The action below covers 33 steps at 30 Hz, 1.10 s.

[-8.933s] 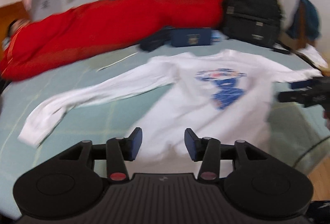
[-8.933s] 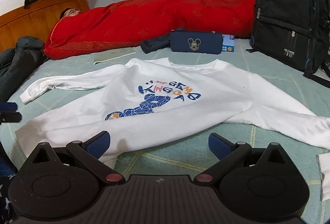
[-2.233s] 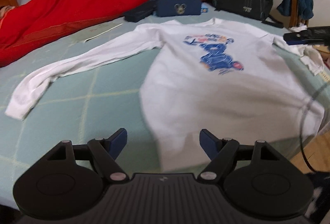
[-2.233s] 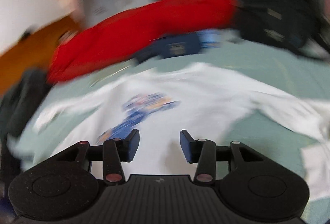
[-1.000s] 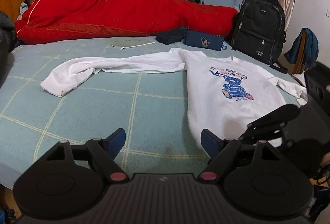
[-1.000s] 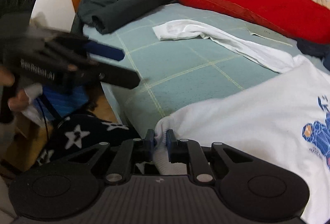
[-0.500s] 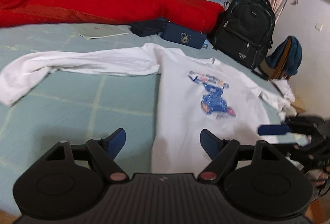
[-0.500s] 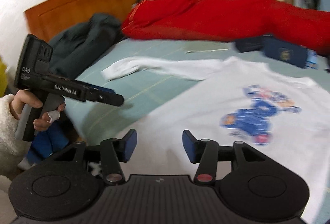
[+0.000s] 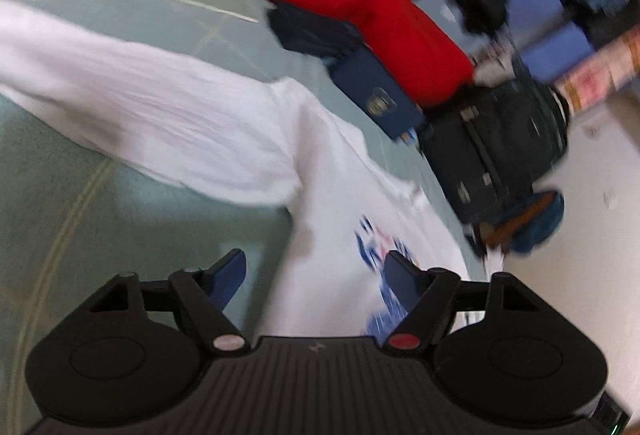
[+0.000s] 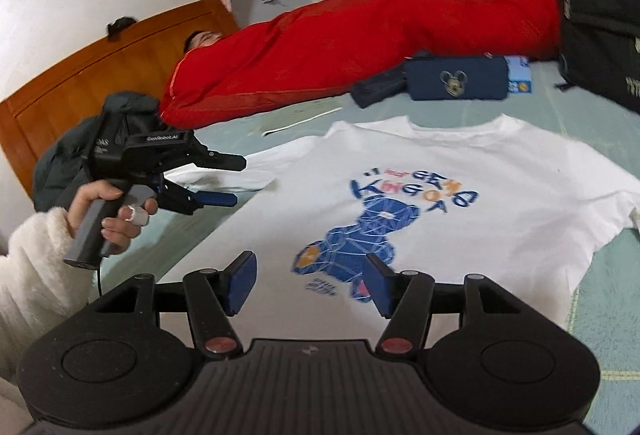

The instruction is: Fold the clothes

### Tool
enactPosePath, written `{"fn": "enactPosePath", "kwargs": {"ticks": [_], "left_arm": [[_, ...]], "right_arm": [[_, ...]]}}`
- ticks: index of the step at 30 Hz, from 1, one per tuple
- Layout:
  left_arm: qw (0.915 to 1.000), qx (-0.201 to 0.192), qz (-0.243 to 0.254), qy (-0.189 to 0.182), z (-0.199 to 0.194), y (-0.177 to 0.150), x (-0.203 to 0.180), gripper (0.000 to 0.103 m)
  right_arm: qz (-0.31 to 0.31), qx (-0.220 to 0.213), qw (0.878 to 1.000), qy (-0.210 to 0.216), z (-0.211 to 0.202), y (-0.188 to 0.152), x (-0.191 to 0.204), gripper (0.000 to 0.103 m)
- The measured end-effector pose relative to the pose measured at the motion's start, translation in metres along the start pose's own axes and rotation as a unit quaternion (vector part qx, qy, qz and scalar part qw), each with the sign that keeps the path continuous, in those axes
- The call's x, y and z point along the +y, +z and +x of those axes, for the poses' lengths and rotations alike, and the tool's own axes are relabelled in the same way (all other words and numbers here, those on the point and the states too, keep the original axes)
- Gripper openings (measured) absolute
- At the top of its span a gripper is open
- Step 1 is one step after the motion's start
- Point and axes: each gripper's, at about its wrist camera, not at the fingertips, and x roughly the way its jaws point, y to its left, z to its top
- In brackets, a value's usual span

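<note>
A white long-sleeved sweatshirt (image 10: 460, 171) with a blue bear print (image 10: 360, 231) lies face up on the green bed. Its left sleeve (image 9: 152, 111) stretches out to the left. My left gripper (image 9: 316, 279) is open and empty, tilted, above the body of the shirt near the armpit. It also shows in the right wrist view (image 10: 224, 181), held by a hand over the sleeve. My right gripper (image 10: 308, 283) is open and empty above the lower part of the shirt, near the print.
A person under a red quilt (image 10: 360, 39) lies along the far side of the bed. A navy pouch (image 10: 456, 79) and a black backpack (image 10: 600, 7) stand behind the shirt's collar. A dark jacket (image 10: 60, 159) lies by the wooden headboard (image 10: 100, 75).
My left gripper has swung in over the sleeve and shoulder and tilted. My right gripper has moved right, closer over the print. Both stay open.
</note>
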Motion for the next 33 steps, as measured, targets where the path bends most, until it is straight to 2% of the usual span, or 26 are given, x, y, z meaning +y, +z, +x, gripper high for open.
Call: {"fn": "enactPosePath", "kwargs": {"ticks": [2, 4, 12, 14, 16, 17, 21, 27, 33], "left_arm": [[0.9999, -0.004, -0.013, -0.001, 0.009, 0.006, 0.005, 0.071], [0.9997, -0.007, -0.024, -0.002, 0.017, 0.011, 0.008, 0.064], [0.9974, -0.021, -0.069, -0.006, 0.051, 0.033, 0.023, 0.062], [0.997, -0.029, -0.072, 0.006, 0.059, 0.038, 0.023, 0.048], [0.9968, -0.042, -0.057, 0.036, 0.062, 0.04, 0.02, 0.011], [0.9963, -0.05, -0.047, 0.052, 0.06, 0.04, 0.018, 0.003], [0.9907, -0.083, 0.015, 0.107, 0.048, 0.044, 0.003, 0.003], [0.9811, -0.122, 0.063, 0.136, 0.026, 0.075, -0.015, 0.003], [0.9702, -0.111, 0.11, 0.185, 0.042, 0.094, -0.016, 0.006]], "right_arm": [[0.012, 0.0, 1.0, -0.004, 0.004, 0.002, -0.011, 0.065], [0.017, 0.002, 1.0, -0.007, 0.007, 0.004, -0.02, 0.065], [0.031, -0.007, 0.999, -0.015, 0.016, 0.012, -0.035, 0.069], [0.033, -0.009, 0.999, -0.016, 0.017, 0.014, -0.036, 0.069], [0.033, -0.009, 0.999, -0.021, 0.017, 0.014, -0.037, 0.069], [0.033, -0.009, 0.999, -0.023, 0.017, 0.014, -0.037, 0.069], [0.038, -0.011, 0.999, -0.031, 0.015, 0.014, -0.041, 0.069], [0.044, -0.016, 0.998, -0.046, 0.009, 0.013, -0.045, 0.069], [0.049, -0.019, 0.997, -0.063, 0.0, 0.01, -0.048, 0.07]]}}
